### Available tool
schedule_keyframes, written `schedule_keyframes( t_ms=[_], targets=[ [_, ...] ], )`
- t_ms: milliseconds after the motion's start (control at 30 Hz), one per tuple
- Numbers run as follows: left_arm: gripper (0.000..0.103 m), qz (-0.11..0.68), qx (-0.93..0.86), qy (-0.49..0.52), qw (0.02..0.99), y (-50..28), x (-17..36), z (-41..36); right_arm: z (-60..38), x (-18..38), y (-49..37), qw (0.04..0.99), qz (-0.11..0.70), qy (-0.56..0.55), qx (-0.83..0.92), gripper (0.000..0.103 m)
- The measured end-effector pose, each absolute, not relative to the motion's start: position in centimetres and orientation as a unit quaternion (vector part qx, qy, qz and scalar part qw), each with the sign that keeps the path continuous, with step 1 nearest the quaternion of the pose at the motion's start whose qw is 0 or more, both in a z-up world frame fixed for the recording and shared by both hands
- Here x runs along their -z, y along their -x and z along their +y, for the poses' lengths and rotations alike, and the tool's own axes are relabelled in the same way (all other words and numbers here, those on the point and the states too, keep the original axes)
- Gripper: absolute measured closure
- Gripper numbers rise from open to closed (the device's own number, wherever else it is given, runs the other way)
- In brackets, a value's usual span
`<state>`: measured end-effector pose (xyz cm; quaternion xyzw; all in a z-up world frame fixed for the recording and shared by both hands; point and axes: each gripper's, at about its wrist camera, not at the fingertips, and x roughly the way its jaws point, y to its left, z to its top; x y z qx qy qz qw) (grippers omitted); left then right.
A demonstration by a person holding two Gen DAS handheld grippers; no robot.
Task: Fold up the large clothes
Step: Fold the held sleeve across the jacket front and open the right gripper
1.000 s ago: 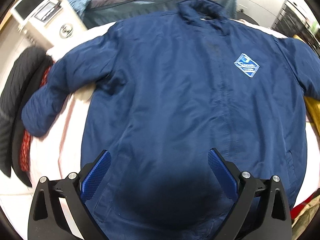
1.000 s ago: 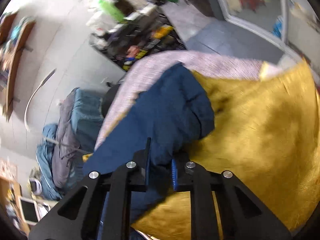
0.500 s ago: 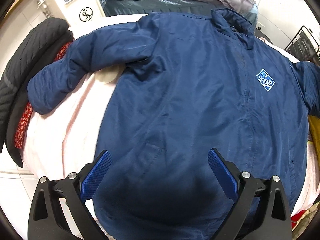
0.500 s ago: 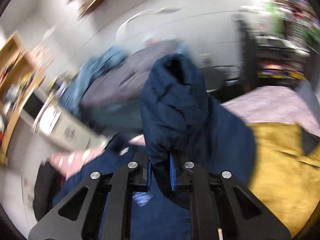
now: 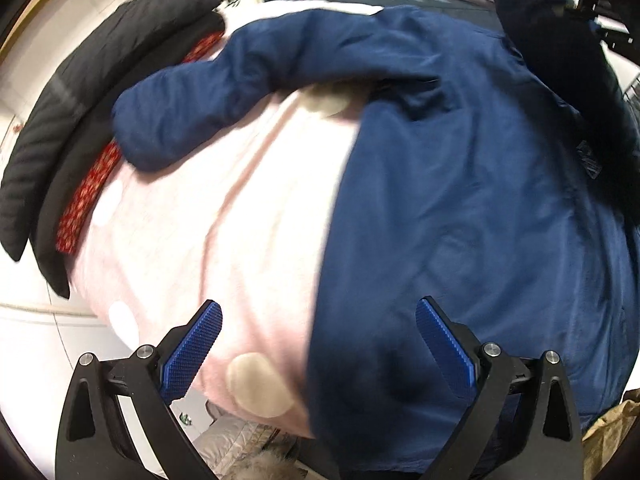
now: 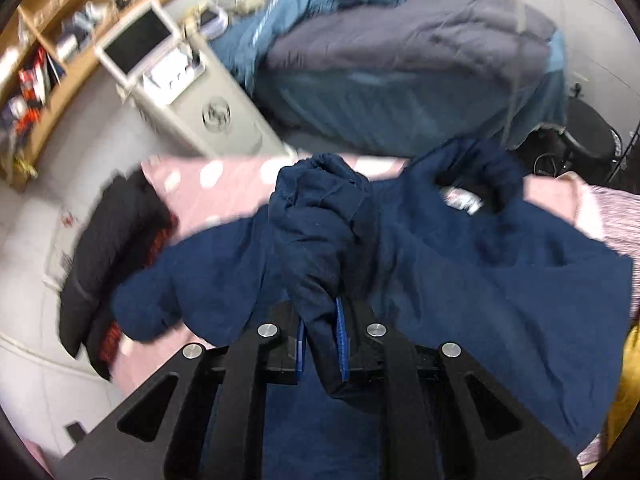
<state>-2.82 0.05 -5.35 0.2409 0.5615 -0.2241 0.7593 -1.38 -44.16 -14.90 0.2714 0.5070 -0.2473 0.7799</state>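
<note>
Spread over the pink spotted bedcover, a big navy jacket, probably padded, floppy, slick, best pinched at cuffs or hem; right gripper clenched on one sleeve, left gripper gaping, unloaded.

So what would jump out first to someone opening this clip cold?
The big navy jacket spread over a pink spotted blanket fills the left wrist view. In the right wrist view, the right tongs are shut on a bunched sleeve lifted over the jacket body. The left tongs hang open over the jacket's hem edge; black coats lie piled at the blanket's left.
</note>
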Motion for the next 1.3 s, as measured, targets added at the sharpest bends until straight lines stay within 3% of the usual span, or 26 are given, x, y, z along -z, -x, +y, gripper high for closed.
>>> schedule_keyframes(
  t_ms=[200, 233, 333, 500, 567, 767, 900, 1033, 1300],
  targets=[
    [0.007, 0.564, 0.225, -0.242, 0.757, 0.6, 5.8, 0.4, -41.6, 21.7, -0.1, 0.738, 0.583, -0.239, 0.242, 0.088],
    [0.007, 0.562, 0.229, -0.243, 0.757, 0.4, 5.8, 0.1, -41.2, 22.8, 0.0, 0.728, 0.599, -0.236, 0.236, 0.081],
    [0.007, 0.551, 0.252, -0.255, 0.754, -0.2, 5.6, -2.2, -40.1, 24.6, 0.6, 0.696, 0.638, -0.244, 0.221, 0.038],
    [0.007, 0.512, 0.295, -0.287, 0.754, -0.3, 4.6, -7.7, -39.2, 21.5, 4.4, 0.725, 0.605, -0.25, 0.212, 0.038],
    [0.007, 0.496, 0.319, -0.293, 0.753, -0.2, 4.0, -10.3, -40.7, 19.5, 7.3, 0.735, 0.577, -0.258, 0.244, 0.032],
    [0.009, 0.457, 0.398, -0.3, 0.737, 1.0, 2.7, -20.1, -48.0, 16.8, 16.2, 0.692, 0.544, -0.272, 0.388, 0.031],
    [0.009, 0.456, 0.418, -0.313, 0.721, 1.9, 4.0, -26.2, -50.7, 17.9, 20.4, 0.648, 0.565, -0.276, 0.431, 0.031],
    [0.009, 0.502, 0.398, -0.337, 0.69, 2.3, 8.8, -30.4, -50.5, 20.6, 21.4, 0.629, 0.602, -0.265, 0.415, 0.031],
    [0.005, 0.558, 0.35, -0.341, 0.67, 0.6, 14.8, -31.4, -49.4, 25.3, 19.7, 0.609, 0.645, -0.196, 0.418, 0.026]
  ],
)
